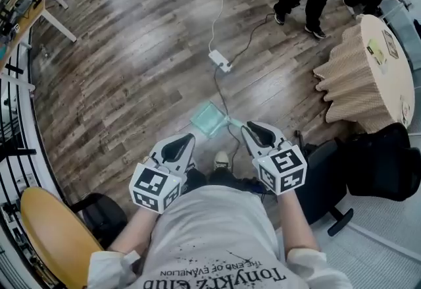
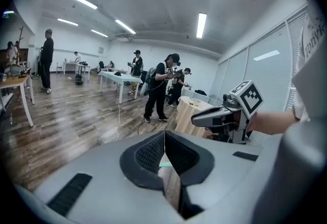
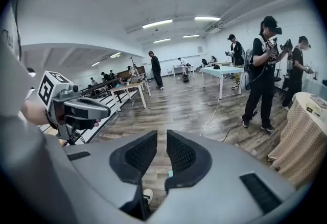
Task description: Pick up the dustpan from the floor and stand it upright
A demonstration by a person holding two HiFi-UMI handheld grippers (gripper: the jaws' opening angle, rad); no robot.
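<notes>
1. Lower left of the head view: a yellow chair seat (image 1: 56, 235), cut off by the frame edge.
2. Left of centre: the left gripper (image 1: 179, 147) is held above the wooden floor (image 1: 131, 70). Its own view shows the jaws clenched, tips meeting, with nothing between them. A teal sliver shows through the slit lower down.
3. Centre: the dustpan (image 1: 209, 119), translucent teal, sits on the floor just beyond the two grippers and is held by neither. Its handle runs to the right, and its end is hidden behind the right gripper's jaws. Whether the pan lies flat or is tipped is hard to make out.
4. Above it: a white power strip (image 1: 220, 60) on its cable.
5. Right of centre: the right gripper (image 1: 255, 131) has its jaws released, a narrow slot apart and empty. Only floor and a teal speck show through.
6. Far right: a ribbed tan stand (image 1: 355, 83), partly cut off.
</notes>
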